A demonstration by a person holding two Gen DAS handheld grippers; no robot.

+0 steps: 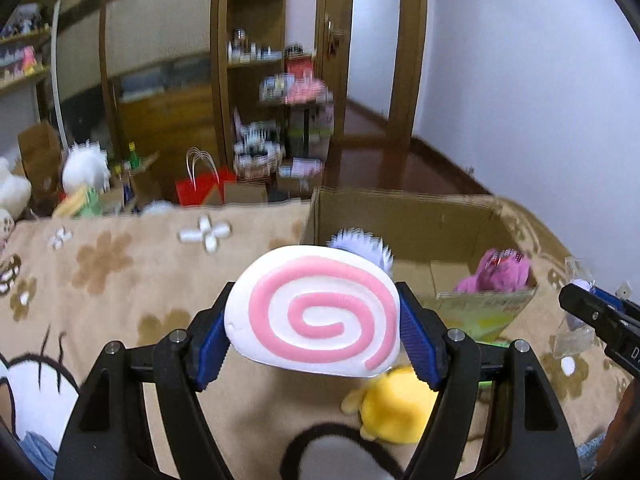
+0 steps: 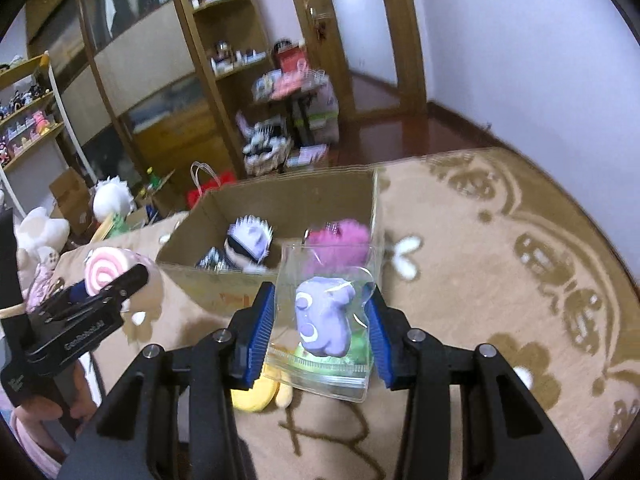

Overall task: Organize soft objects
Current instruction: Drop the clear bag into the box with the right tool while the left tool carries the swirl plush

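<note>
Underneath, beige floral blanket (image 1: pixel 132 280), cluttered shelves (image 1: pixel 252 56) (blurred)

a red paper bag (image 1: pixel 200 190) stands on the floor before wooden shelves (image 1: pixel 248 60), beside a doorway (image 1: pixel 368 48).

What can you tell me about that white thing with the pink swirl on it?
The swirl toy is a rounded white slab with a raised pink spiral on its face, smooth and squishy-looking, like foam. It faces the camera, tilted slightly, lifted above the beige floral blanket. The left gripper clamps it between blue pads on both edges. Behind it stands the open cardboard box; below lies a yellow plush.
</note>
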